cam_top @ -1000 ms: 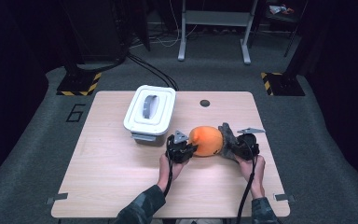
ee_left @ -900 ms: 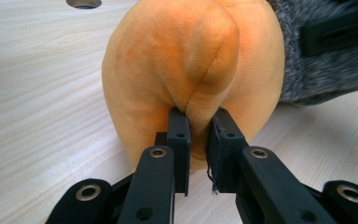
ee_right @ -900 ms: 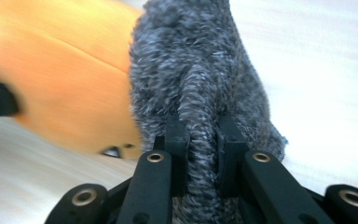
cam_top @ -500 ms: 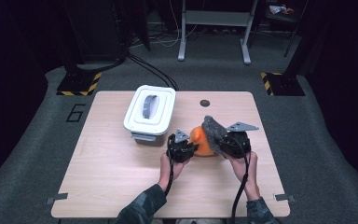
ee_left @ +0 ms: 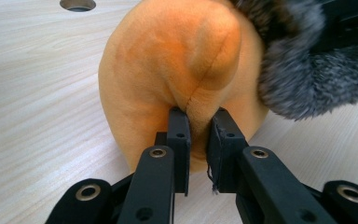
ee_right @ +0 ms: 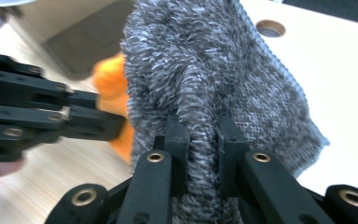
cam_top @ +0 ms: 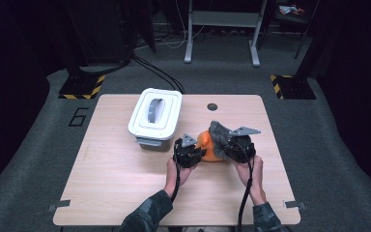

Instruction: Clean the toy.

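Here the desk (cam_top: 125, 193), a pale wood top with a round cable hole (cam_top: 212, 107) near its far edge, carries every item. The next largest item, a white lidded bin (cam_top: 155, 117) with a grey handle set into its lid, stands left of centre toward the far edge. The orange plush toy (cam_top: 207, 147) lies right of centre, about midway between the far and near edges and just beside the near right corner of the bin; in the left gripper view its seam and a rounded lobe face the camera. A grey fuzzy knit piece (cam_top: 219, 131) sits over the far right side of the toy; in the right gripper view it appears as a shaggy fold with a flatter ribbed edge trailing toward the cable hole. The left claw (cam_top: 195, 155) meets the toy from its left side, and the left gripper view shows its jaws pressed onto a pinch of orange fabric (ee_left: 198, 122) at the seam. The right claw (cam_top: 222, 145) comes in from the toy's right, and the right gripper view shows its jaws clamped on a ridge of the grey knit (ee_right: 200, 135). The person's forearms, in dark patterned sleeves (cam_top: 147, 215), enter over the near edge of the desk.
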Demonstrator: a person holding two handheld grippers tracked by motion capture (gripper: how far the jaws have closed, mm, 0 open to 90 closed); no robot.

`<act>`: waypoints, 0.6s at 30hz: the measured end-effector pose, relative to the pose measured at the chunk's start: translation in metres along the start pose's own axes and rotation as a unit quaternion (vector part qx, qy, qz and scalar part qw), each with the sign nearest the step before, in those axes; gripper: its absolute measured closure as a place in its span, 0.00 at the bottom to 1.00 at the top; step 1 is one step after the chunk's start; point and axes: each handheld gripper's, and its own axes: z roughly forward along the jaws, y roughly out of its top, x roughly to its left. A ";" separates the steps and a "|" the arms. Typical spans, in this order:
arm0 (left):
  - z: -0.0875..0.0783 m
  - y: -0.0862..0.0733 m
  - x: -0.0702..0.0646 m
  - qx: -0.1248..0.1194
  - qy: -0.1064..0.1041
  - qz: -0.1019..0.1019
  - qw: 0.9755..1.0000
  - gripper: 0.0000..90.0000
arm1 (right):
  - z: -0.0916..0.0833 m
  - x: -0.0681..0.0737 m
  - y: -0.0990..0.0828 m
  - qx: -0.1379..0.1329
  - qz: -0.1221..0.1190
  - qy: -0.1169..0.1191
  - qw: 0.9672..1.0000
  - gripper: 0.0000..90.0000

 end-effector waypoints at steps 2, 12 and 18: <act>0.000 0.000 0.001 0.000 -0.001 -0.002 1.000 0.89 | 0.002 -0.008 -0.004 0.002 0.014 -0.006 1.000 0.87; 0.001 -0.001 0.000 -0.001 0.000 0.000 1.000 0.89 | 0.013 -0.036 -0.024 0.031 0.055 -0.020 0.998 0.87; 0.001 -0.001 0.000 -0.001 -0.001 0.001 1.000 0.89 | 0.021 -0.045 -0.033 0.045 0.066 -0.027 0.996 0.87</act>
